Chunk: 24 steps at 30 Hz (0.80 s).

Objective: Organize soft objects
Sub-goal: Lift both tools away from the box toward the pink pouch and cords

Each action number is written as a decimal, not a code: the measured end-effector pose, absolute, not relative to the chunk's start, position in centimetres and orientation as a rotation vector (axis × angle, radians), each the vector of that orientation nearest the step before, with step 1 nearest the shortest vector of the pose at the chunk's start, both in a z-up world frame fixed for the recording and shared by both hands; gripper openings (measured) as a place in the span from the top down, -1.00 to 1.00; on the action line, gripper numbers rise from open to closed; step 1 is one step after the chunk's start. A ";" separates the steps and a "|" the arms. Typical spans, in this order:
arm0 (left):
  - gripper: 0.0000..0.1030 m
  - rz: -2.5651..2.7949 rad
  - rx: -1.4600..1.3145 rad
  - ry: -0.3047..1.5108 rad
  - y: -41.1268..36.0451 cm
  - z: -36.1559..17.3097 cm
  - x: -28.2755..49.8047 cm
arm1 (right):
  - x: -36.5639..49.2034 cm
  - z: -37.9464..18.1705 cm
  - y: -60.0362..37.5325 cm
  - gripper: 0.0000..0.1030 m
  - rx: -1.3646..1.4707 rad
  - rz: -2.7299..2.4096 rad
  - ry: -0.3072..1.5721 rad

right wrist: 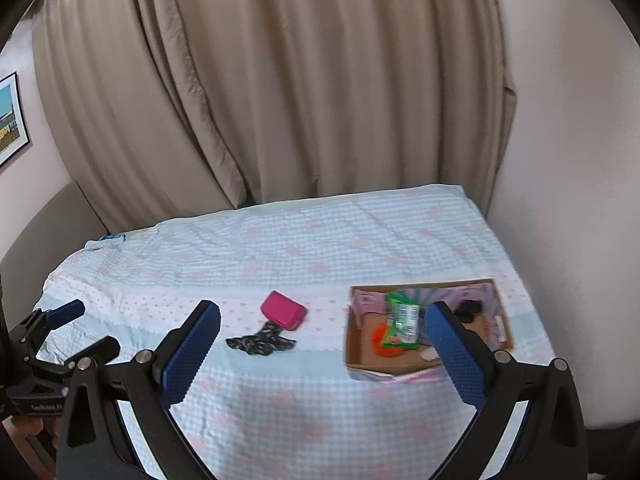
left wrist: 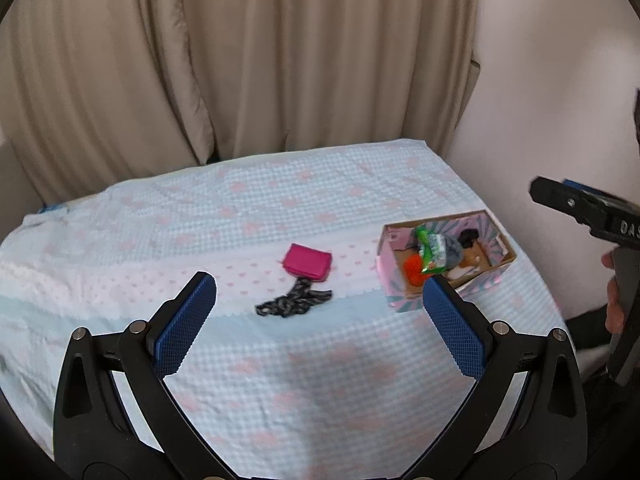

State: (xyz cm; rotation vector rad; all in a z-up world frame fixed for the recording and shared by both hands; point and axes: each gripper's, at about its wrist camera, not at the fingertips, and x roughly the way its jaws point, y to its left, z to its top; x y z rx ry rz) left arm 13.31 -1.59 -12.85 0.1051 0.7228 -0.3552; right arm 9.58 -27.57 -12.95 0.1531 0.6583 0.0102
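A magenta pouch (left wrist: 307,261) (right wrist: 284,309) lies mid-table on the checked cloth, with a black-and-white patterned fabric piece (left wrist: 294,302) (right wrist: 261,342) just in front of it. To the right stands an open cardboard box (left wrist: 505,259) (right wrist: 354,350) holding a green packet (left wrist: 433,250) (right wrist: 402,322), an orange item (left wrist: 414,269) (right wrist: 380,340) and dark soft things. My left gripper (left wrist: 320,312) hovers open above the near table, nothing between its fingers. My right gripper (right wrist: 322,340) also stands open and empty, its right finger in front of the box. The left gripper (right wrist: 82,326) shows at the right wrist view's left edge.
Beige curtains (left wrist: 248,60) hang behind the table (left wrist: 320,380), a pale wall (right wrist: 568,160) stands at the right, and a framed picture (right wrist: 10,118) hangs at the left. A hand (left wrist: 614,304) holds the right tool at the left wrist view's right edge.
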 end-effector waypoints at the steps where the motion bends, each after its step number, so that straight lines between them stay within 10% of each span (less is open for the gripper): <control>1: -1.00 -0.370 0.116 0.721 -1.0 -13.5 14.1 | 10.2 -13.2 -27.0 -0.99 0.152 0.015 0.662; 24: -0.95 -0.686 0.289 0.844 -1.2 -39.1 31.4 | 33.9 -35.7 -16.5 -0.98 -0.001 0.260 0.868</control>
